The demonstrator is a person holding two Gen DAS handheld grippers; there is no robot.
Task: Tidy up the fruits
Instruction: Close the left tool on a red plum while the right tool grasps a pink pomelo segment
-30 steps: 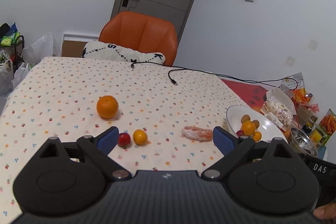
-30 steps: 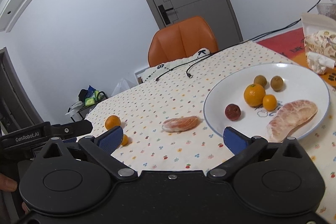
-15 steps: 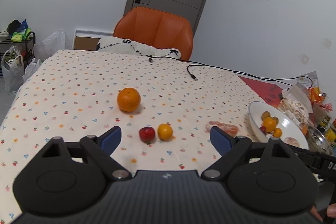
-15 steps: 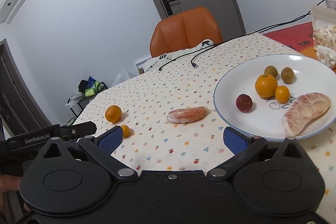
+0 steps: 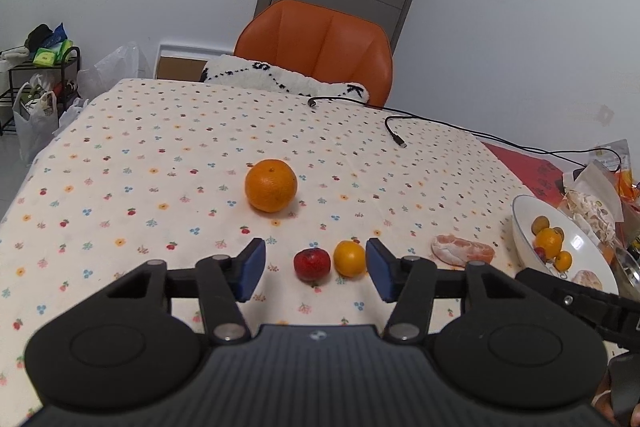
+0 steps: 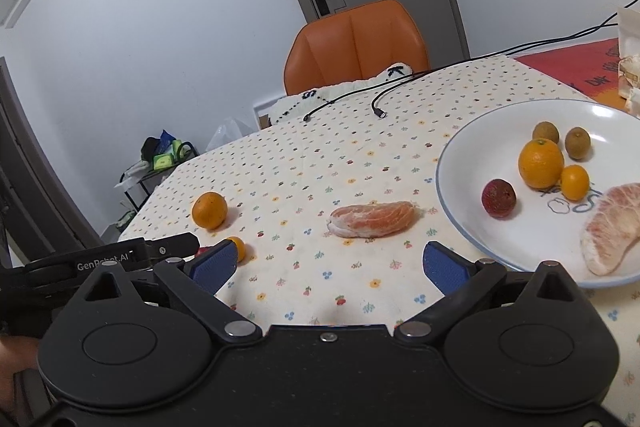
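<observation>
Four fruits lie off the plate (image 6: 452, 163). My left gripper (image 5: 312, 269), jaws spread, frames the red fruit (image 5: 312, 264) beside the small orange (image 5: 349, 258); next, lower and pinch. Right gripper (image 6: 326, 263) spread, empty.

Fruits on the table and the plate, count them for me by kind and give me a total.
Large oranges: 2
Small orange fruits: 2
Red fruits: 2
Peeled citrus segments: 2
Brown-green fruits: 2
Total: 10
</observation>
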